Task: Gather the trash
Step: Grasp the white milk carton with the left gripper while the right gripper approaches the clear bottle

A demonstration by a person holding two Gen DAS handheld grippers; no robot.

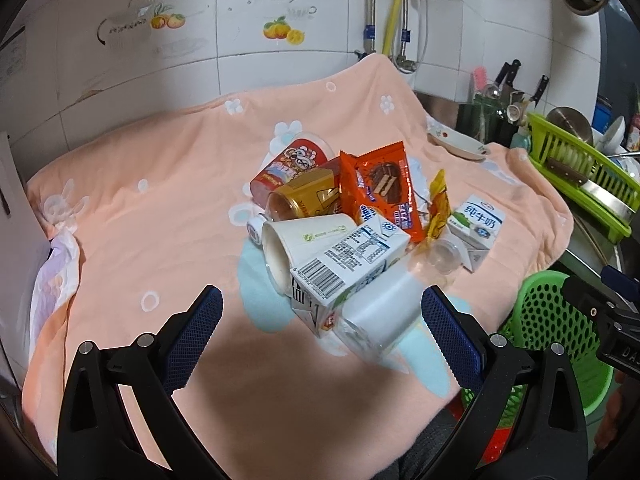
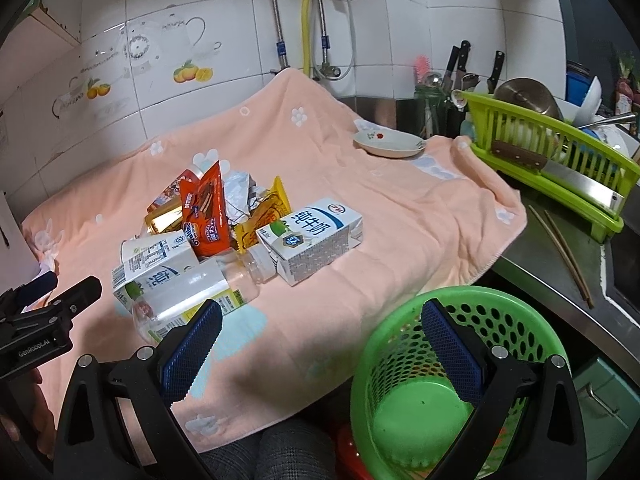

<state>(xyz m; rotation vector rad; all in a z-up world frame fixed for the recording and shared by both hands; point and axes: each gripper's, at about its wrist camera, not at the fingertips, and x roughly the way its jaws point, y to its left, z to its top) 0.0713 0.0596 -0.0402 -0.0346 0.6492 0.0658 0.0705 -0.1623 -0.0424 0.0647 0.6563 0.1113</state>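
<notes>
A heap of trash lies on a peach blanket: a milk carton on its side, a clear plastic bottle, a paper cup, a gold can, a red tub, an orange wrapper, a yellow wrapper and a second milk carton. My left gripper is open, just in front of the carton and bottle. My right gripper is open above the blanket's near edge, its right finger over the empty green basket. The same heap shows in the right wrist view, with the second carton nearest.
A plate sits at the blanket's far right. A green dish rack with a cleaver, bowls and a knife holder stands on the steel counter, where chopsticks lie. Tiled wall and pipes are behind.
</notes>
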